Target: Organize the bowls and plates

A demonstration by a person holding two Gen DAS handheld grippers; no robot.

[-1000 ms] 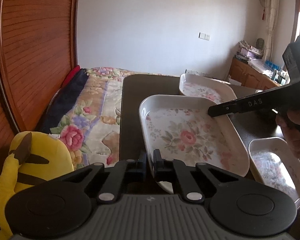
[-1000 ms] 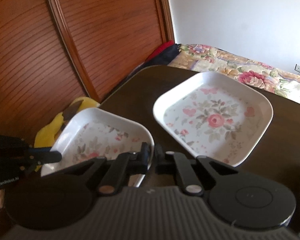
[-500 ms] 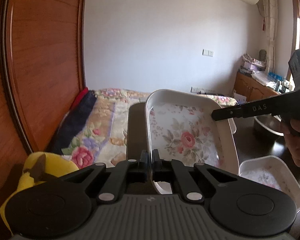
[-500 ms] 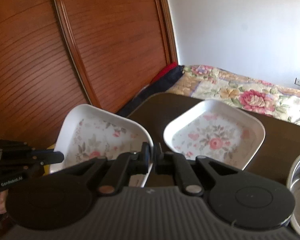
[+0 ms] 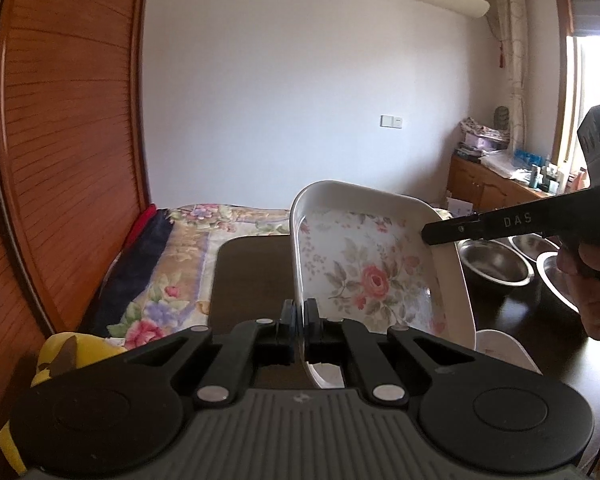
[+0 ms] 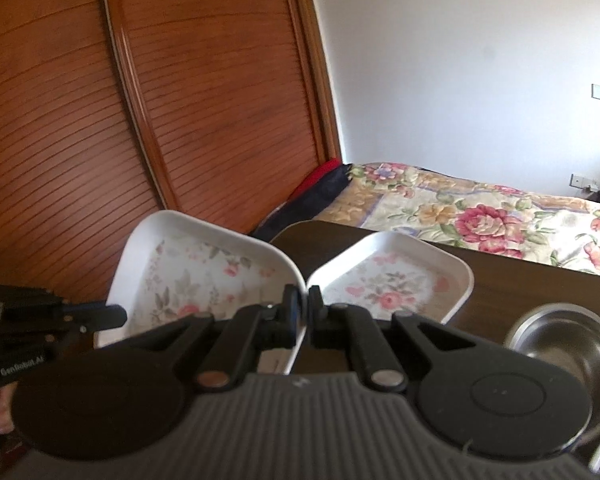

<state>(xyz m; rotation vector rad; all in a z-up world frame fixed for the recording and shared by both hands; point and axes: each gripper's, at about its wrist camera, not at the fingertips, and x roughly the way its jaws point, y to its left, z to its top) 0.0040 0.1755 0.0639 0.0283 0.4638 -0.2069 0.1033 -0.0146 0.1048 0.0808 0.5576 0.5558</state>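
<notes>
Floral plate (image 5: pixel 374 276) lifted off table (image 5: pixel 244 264), both tools clamping rim.

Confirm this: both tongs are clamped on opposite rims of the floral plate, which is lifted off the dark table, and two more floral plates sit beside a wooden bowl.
One detail is wrong: the bowl is stainless steel, not wooden, as the right wrist view shows. The rest holds: left tongs and right tongs clamp the lifted floral plate above the table.
</notes>
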